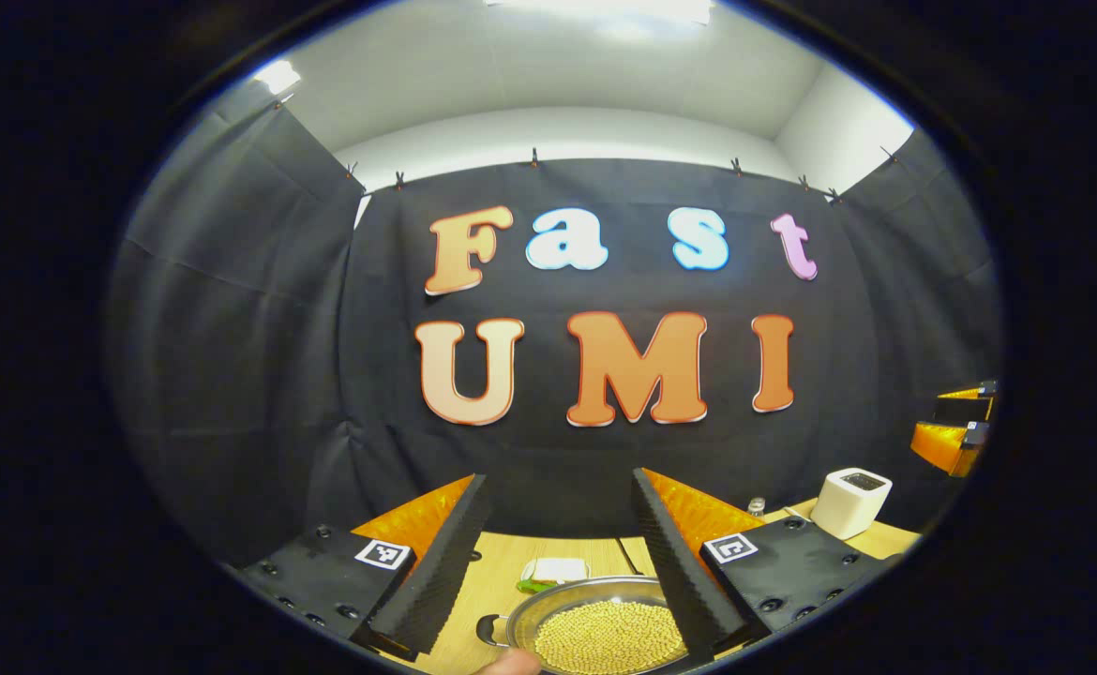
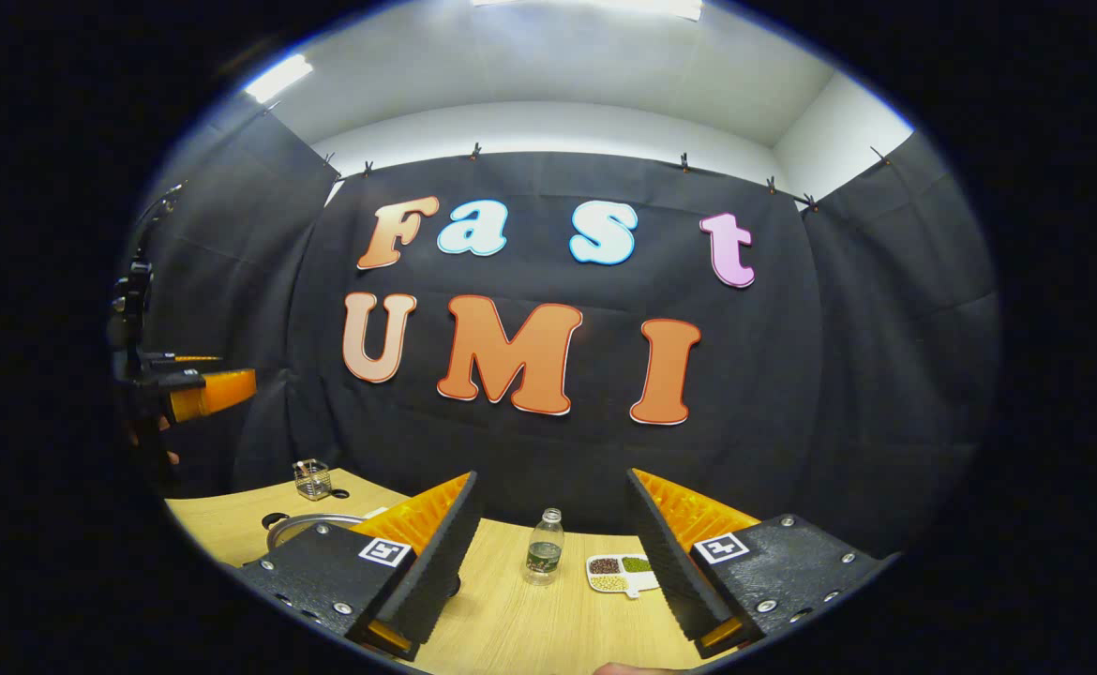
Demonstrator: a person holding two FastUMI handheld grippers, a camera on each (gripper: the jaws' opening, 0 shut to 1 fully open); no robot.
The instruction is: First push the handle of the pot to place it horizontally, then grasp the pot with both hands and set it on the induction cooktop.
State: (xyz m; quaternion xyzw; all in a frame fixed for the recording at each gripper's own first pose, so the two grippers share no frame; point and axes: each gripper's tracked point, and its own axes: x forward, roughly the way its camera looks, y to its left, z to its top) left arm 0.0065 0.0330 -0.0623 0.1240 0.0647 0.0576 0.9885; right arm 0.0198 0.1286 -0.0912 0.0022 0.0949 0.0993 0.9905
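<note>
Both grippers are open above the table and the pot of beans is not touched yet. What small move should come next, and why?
Probably lower the left gripper toward the pot to reach its handle. The pot sits just below the open fingers, nothing is held, and the handle must be pushed before both grippers grasp. The right gripper can wait.

Silver pot (image 1: 595, 600) of yellow beans (image 1: 609, 637), pale wood table (image 2: 530, 619), white box (image 1: 850, 502)

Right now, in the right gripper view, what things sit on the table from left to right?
Small clear glass holder → round metal pot → clear plastic bottle → white divided dish of beans, all on the light wooden table.
</note>
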